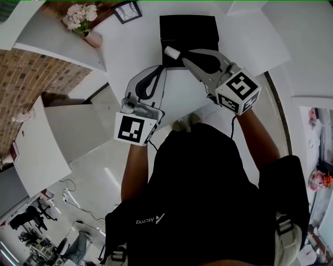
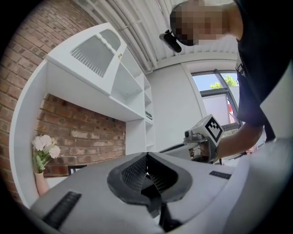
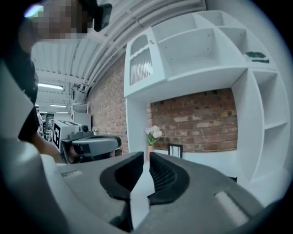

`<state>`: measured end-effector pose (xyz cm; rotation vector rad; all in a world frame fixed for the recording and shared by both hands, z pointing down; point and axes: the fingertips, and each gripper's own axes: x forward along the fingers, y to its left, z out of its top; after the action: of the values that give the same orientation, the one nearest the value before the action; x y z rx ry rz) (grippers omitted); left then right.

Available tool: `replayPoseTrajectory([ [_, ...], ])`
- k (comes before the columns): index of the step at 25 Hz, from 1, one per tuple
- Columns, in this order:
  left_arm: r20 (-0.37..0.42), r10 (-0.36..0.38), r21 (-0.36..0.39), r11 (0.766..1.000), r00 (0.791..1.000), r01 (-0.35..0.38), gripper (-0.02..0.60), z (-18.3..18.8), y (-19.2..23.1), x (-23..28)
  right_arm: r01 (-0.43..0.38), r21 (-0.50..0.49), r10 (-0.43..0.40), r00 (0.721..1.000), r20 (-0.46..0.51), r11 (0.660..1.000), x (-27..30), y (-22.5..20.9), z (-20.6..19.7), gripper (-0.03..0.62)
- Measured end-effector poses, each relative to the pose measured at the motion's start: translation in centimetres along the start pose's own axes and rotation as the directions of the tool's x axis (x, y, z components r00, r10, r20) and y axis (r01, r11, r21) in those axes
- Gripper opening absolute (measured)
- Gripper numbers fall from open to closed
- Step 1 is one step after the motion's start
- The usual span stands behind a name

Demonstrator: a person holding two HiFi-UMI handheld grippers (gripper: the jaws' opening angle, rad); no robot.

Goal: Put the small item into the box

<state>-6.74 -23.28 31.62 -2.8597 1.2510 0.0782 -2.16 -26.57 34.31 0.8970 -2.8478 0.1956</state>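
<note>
A black box (image 1: 188,32) stands on the white table (image 1: 130,47) at the top middle of the head view. My right gripper (image 1: 183,60) reaches in from the right over the box's near edge, shut on a small white item (image 1: 171,52) that sticks out past its tip. The right gripper view shows that white item (image 3: 139,192) pinched between the dark pads (image 3: 160,176). My left gripper (image 1: 162,67) hovers just left of the box, shut, and in the left gripper view its tips (image 2: 147,155) meet with nothing between them.
A vase of pale flowers (image 1: 82,21) and a small black picture frame (image 1: 126,11) stand at the table's far left. White shelving (image 3: 206,50) on a brick wall (image 3: 201,119) rises behind the table. The person's dark torso fills the lower head view.
</note>
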Motion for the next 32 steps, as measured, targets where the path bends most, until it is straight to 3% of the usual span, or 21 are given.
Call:
replayPoseTrajectory([
  [3, 0.01, -0.016, 0.005, 1.0, 1.0, 0.016, -0.002, 1.0, -1.2, 0.0, 0.006, -0.049, -0.003, 0.998, 0.068, 0.999, -1.9, 1.1, 1.5, 0.014],
  [7, 0.087, -0.038, 0.018, 0.999, 0.996, 0.036, -0.002, 3.0, -2.8, 0.3, -0.014, -0.075, 0.026, 0.988, 0.153, 0.997, -3.6, 3.2, 3.1, 0.003],
  [11, 0.042, -0.034, 0.029, 0.999, 0.999, 0.033, -0.002, 2.4, -4.1, -0.2, -0.031, -0.072, 0.048, 0.967, 0.251, 0.997, -5.4, 4.6, 3.5, 0.003],
  [14, 0.06, -0.035, 0.036, 0.999, 0.998, 0.032, -0.002, 2.9, -4.9, -0.4, -0.038, -0.059, 0.054, 0.953, 0.298, 0.998, -6.5, 5.3, 3.7, 0.002],
  [32, 0.041, -0.01, 0.063, 0.998, 0.999, 0.007, -0.002, 2.8, -6.1, -0.5, -0.057, -0.078, 0.079, 0.946, 0.313, 0.995, -8.0, 5.7, 3.8, 0.0],
])
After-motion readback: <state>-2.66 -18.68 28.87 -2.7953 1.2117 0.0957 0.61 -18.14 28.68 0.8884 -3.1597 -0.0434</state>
